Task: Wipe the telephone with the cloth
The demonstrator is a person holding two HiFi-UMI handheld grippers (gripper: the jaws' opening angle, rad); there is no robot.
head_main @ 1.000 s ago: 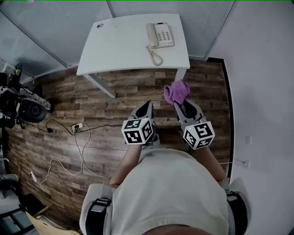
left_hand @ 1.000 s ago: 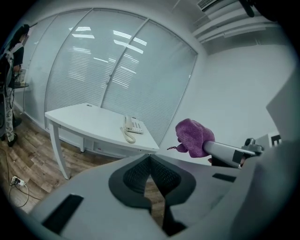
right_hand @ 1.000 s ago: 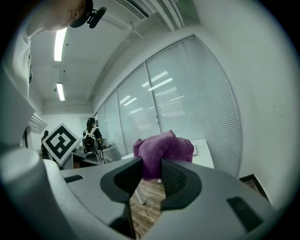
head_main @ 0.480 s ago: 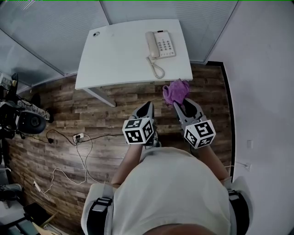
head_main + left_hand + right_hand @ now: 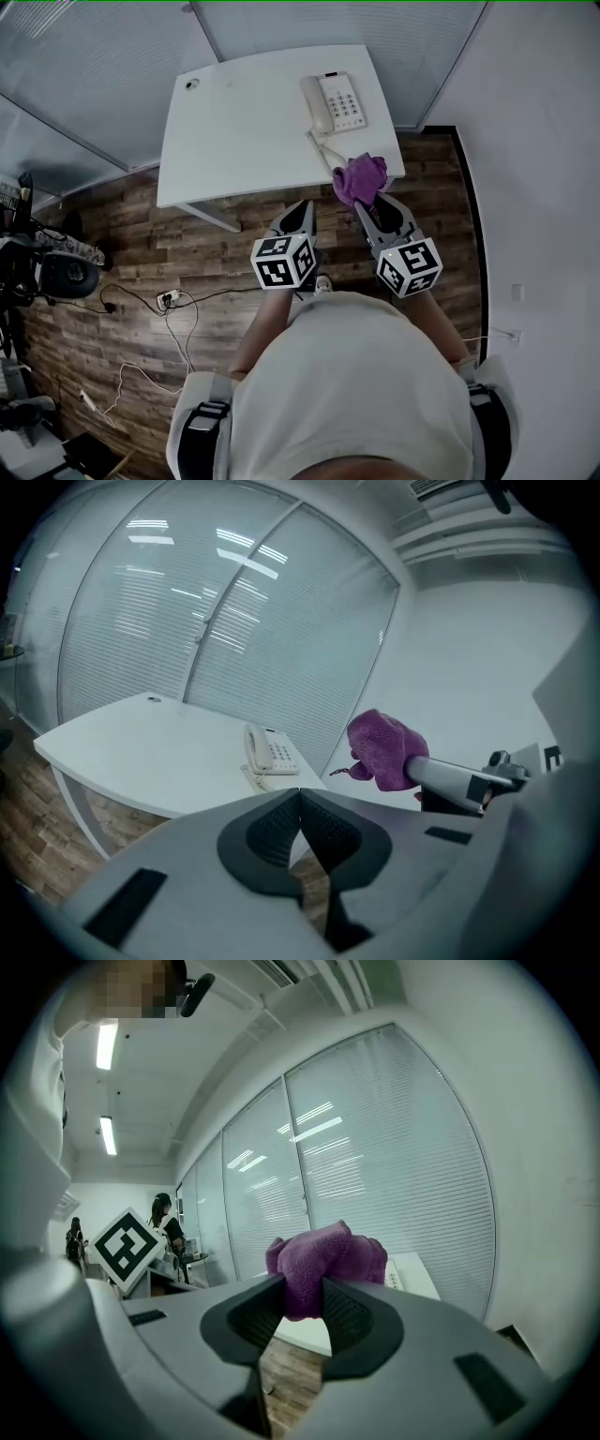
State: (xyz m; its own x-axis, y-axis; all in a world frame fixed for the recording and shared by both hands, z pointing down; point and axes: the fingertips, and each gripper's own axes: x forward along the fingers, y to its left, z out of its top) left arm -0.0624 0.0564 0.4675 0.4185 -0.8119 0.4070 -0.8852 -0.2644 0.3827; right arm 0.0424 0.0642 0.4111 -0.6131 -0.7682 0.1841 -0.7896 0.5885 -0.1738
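Purple cloth carried at the counter's corner, telephone lying clear of both grippers.

In the head view the white counter (image 5: 244, 122) fills the upper centre. The telephone (image 5: 335, 101) lies on its right side, handset on the cradle, its coiled cord trailing toward the lower edge. The right gripper (image 5: 373, 202) is clamped on a bunched purple cloth (image 5: 359, 178), which sits in the frame over the counter's lower right corner, just below the cord. The left gripper (image 5: 302, 208), at the frame's centre over the wooden floor (image 5: 141, 225), has its jaws pressed together with nothing between them.
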